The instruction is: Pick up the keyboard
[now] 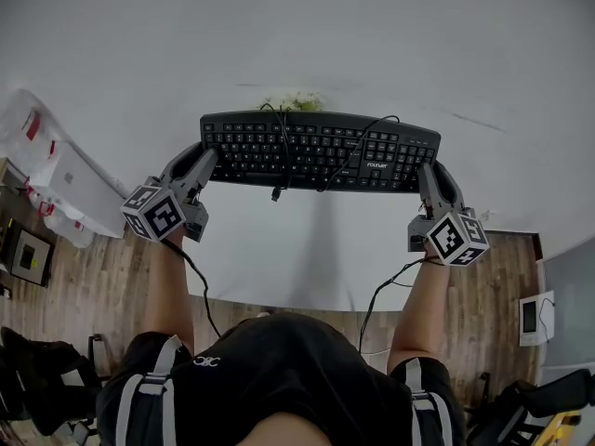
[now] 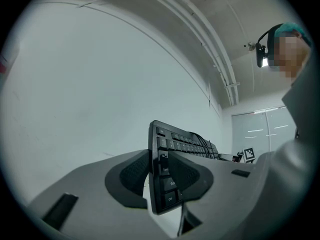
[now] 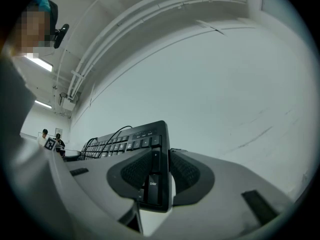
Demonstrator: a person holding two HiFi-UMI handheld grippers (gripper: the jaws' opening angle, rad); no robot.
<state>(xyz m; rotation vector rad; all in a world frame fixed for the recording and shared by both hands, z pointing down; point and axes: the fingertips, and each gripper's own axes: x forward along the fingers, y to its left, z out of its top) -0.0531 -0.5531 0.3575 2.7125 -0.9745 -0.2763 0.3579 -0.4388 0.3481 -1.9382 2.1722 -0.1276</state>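
Observation:
A black keyboard (image 1: 321, 150) hangs level in the air above the white table (image 1: 307, 54), held at both ends. My left gripper (image 1: 206, 161) is shut on its left end, the pads pinching the edge by the Ctrl key (image 2: 169, 199). On the opposite end my right gripper (image 1: 426, 175) is shut too, clamping the edge near the Enter key (image 3: 152, 184). The keyboard's black cable (image 1: 284, 161) lies looped over the keys and dangles at the front. In the left gripper view the keyboard (image 2: 185, 146) stretches away from the jaws; the right gripper view shows the keyboard (image 3: 127, 144) likewise.
A greenish smudge (image 1: 296, 101) marks the table just behind the keyboard. Clear plastic bags (image 1: 42, 170) lie at the table's left edge. Wooden floor (image 1: 102, 277) shows below the table's near edge, with a small white device (image 1: 530, 316) at the right.

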